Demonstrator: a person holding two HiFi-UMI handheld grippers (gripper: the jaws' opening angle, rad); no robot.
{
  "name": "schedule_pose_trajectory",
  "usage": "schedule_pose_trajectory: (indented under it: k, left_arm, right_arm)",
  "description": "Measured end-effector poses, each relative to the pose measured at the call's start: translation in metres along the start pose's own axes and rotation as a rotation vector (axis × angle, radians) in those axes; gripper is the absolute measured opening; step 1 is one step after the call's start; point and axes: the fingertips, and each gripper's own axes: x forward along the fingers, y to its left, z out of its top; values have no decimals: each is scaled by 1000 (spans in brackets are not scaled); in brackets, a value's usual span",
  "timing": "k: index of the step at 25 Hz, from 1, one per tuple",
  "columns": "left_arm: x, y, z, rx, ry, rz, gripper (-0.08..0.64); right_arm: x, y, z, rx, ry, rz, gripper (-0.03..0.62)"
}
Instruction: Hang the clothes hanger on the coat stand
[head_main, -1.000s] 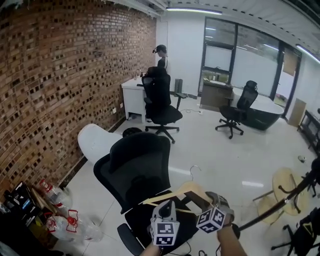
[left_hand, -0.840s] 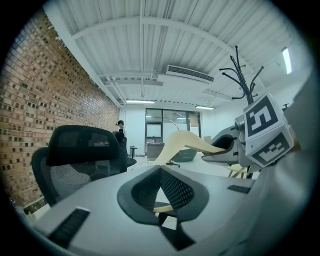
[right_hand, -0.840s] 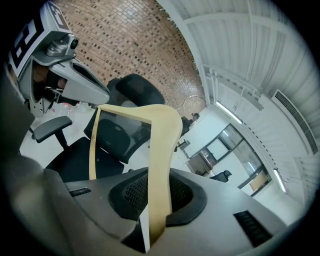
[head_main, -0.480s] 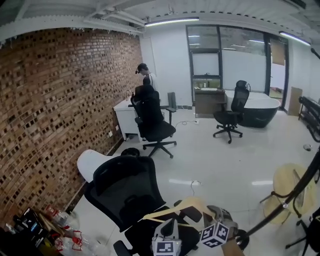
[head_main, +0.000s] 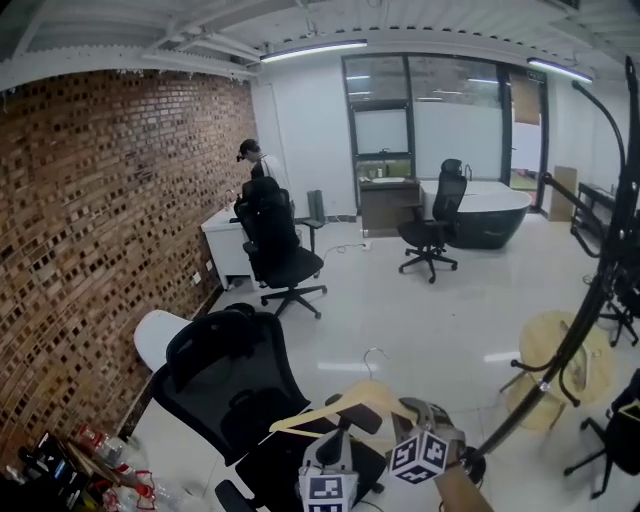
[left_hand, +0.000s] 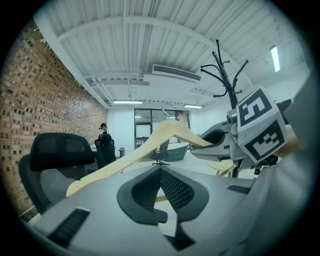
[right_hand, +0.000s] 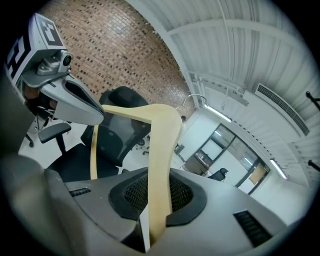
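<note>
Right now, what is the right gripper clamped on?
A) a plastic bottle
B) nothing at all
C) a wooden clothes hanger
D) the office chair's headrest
C: in the right gripper view, the right gripper has its jaws closed against one pale arm of the wooden clothes hanger, which runs up from between them.

The hanger (head_main: 350, 405) is smooth pale wood with a shiny metal hook (head_main: 374, 355). At left, the wall (head_main: 90, 240) is rough brick. The floor (head_main: 430, 320) is glossy, the chair (head_main: 225, 375) matt black, and the stand (head_main: 600, 270) dark metal.
</note>
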Motion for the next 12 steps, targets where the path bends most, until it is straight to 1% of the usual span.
schedule_pose_trajectory:
  k: [2,4,6,8,10,12]
  left_arm:
    - [-26,-10,17,0,-32,0,12]
    - [-60,-20,21,9,-44,-14,12]
    - [-88,-41,8,9,-39,-61,12]
    - [-109,-73,-4,-7,-44,-125,12]
    - [-123,-97,-2,-14,-56,-174,12]
    - [-133,-109,8,-23,-74,-205,12]
  right_arm:
    - [-28,1,11,10,-13,-2,35]
    - [-61,15,21,15,-15,-8,34]
    - [-96,32,14,10,16,-34,34]
    - [-132,40,-4,5,62,-68,34]
    - [-162,38,-14,8,96,-96,34]
    - [-182,35,-13,9,119,-114,34]
